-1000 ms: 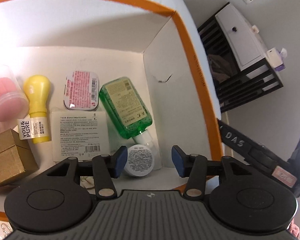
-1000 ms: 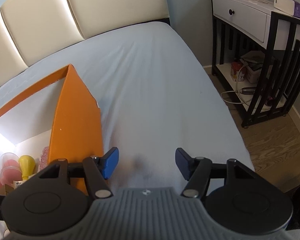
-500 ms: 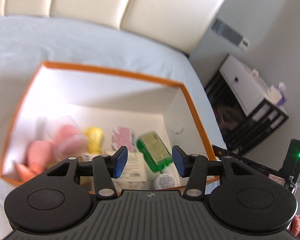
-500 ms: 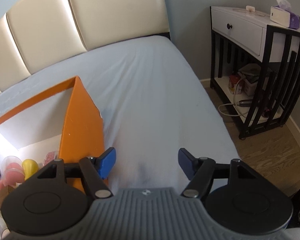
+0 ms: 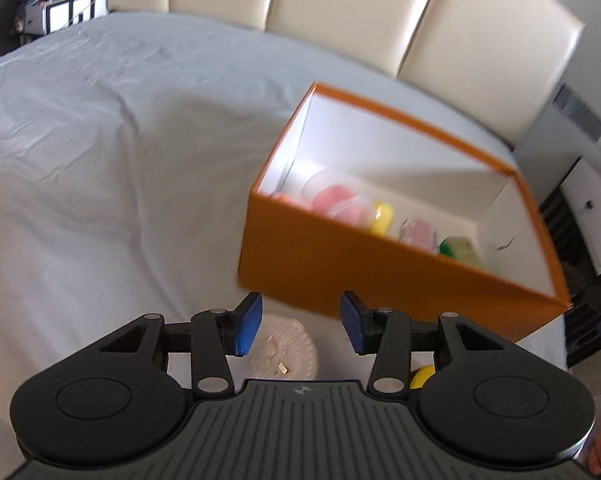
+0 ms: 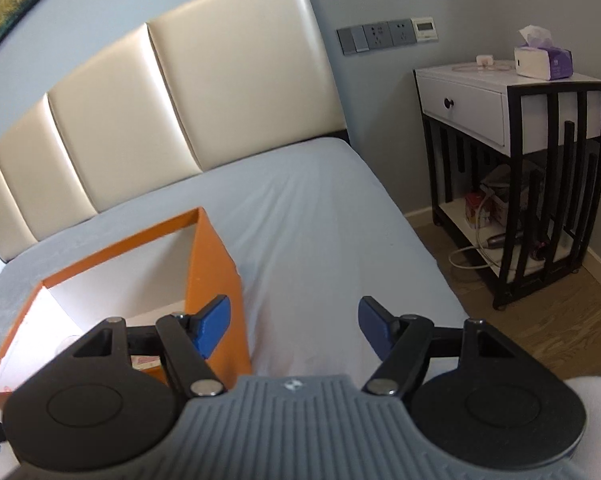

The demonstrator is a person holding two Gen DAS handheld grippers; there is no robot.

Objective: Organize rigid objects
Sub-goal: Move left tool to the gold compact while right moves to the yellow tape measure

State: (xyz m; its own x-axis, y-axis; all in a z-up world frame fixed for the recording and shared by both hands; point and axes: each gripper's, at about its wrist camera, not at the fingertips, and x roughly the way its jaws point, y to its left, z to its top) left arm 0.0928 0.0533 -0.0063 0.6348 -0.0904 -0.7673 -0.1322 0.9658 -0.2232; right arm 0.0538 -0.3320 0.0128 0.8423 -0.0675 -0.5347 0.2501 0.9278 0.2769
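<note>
An orange box [image 5: 380, 276] with a white inside stands on the bed. It holds pink items [image 5: 336, 200], a yellow bottle [image 5: 382, 216], a pink tin [image 5: 418, 232] and a green bottle [image 5: 458, 250], all blurred. My left gripper [image 5: 300, 324] hovers in front of the box's near wall, jaws closing with nothing between the pads. Just beneath it lie a white ribbed round object [image 5: 288, 350] and a small yellow thing [image 5: 420, 376]. My right gripper [image 6: 296, 326] is open over bare sheet, to the right of the box [image 6: 216, 264].
The grey bed sheet [image 5: 100, 160] spreads left of the box, with a cream padded headboard [image 6: 180, 100] behind. A black-and-white nightstand [image 6: 512, 128] with a tissue box [image 6: 542, 62] stands right of the bed on a wooden floor.
My left gripper has drawn back out of the box and tilted up, so the box now lies ahead; its jaws narrowed slightly. The right gripper tilted upward and its jaws widened a little.
</note>
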